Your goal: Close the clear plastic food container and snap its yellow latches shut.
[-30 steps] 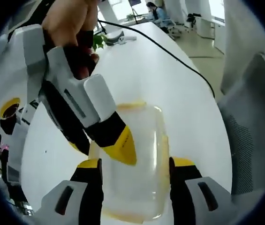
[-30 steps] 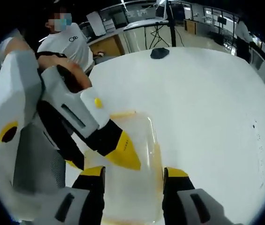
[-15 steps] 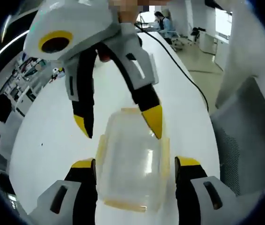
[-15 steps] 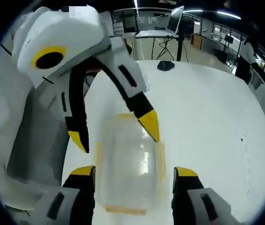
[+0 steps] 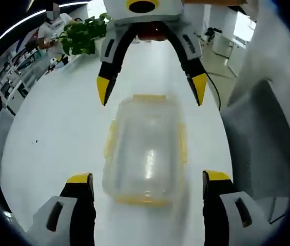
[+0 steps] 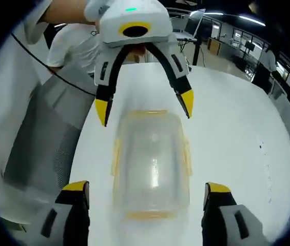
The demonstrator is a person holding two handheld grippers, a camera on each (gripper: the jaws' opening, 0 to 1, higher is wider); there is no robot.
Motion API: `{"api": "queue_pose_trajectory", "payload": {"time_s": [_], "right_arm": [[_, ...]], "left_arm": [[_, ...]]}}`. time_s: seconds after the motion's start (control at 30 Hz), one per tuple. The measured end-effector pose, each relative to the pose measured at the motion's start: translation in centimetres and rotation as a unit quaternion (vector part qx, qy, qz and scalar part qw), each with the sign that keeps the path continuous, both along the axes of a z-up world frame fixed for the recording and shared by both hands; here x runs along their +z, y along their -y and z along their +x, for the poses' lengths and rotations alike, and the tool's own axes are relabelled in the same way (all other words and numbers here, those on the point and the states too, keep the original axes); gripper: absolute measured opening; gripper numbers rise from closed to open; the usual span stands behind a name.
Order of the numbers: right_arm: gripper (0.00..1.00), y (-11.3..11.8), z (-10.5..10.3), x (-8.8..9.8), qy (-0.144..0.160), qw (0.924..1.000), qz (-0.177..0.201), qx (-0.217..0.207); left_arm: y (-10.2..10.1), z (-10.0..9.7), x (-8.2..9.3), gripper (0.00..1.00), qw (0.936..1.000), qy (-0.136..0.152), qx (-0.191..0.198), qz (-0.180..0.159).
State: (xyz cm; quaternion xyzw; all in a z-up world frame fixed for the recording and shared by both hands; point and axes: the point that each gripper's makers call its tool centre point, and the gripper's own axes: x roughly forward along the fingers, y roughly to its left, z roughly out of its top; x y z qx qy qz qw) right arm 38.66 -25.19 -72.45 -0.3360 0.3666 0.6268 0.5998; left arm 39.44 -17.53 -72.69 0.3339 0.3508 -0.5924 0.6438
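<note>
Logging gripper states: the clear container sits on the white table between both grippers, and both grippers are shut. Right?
Not quite. Both grippers are open, not shut: left gripper and right gripper each have jaws spread wide in their own views. The clear container does sit on the white table between them.

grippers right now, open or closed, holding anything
Left gripper: open, holding nothing, jaws either side of the near end of the clear container.
Right gripper: open, holding nothing, jaws astride the container's other end.

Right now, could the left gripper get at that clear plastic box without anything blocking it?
Probably yes. The left gripper is open, its jaws either side of the clear container, with bare white table around it. The right gripper faces it from the far end, open too.
</note>
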Motion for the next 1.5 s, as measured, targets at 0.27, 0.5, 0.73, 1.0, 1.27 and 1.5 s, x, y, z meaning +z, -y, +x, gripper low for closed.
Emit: {"api": "queue_pose_trajectory", "payload": {"time_s": [0.27,0.5,0.73,1.0,1.27,1.5], "right_arm": [[0.99,0.3,0.5,-1.3,0.021,0.9995,-0.013,-0.019],[0.96,-0.1,0.9,-2.4,0.033,0.9988,-0.030,-0.019],[0.89,-0.1,0.7,-3.6,0.019,0.9984,-0.045,-0.027],[0.77,0.1,0.9,-3.9,0.027,0.9986,-0.040,-0.023],[0.77,-1.0,0.8,-3.9,0.029,0.9983,-0.045,-0.025],[0.77,-4.0,0.4,-3.9,0.030,0.9983,-0.047,-0.019]], "left_arm": [[0.1,1.0,-1.1,0.99,0.9994,0.004,-0.015,0.030],[-0.4,0.6,-3.2,0.96,0.9970,0.012,-0.039,0.066],[0.2,0.4,-3.7,0.84,0.9976,0.016,-0.037,0.056],[0.1,0.7,-3.9,0.81,0.9976,0.026,-0.039,0.050],[-1.0,0.7,-3.9,0.81,0.9971,0.028,-0.042,0.057],[-3.9,0.2,-3.9,0.82,0.9972,0.029,-0.038,0.057]]}}
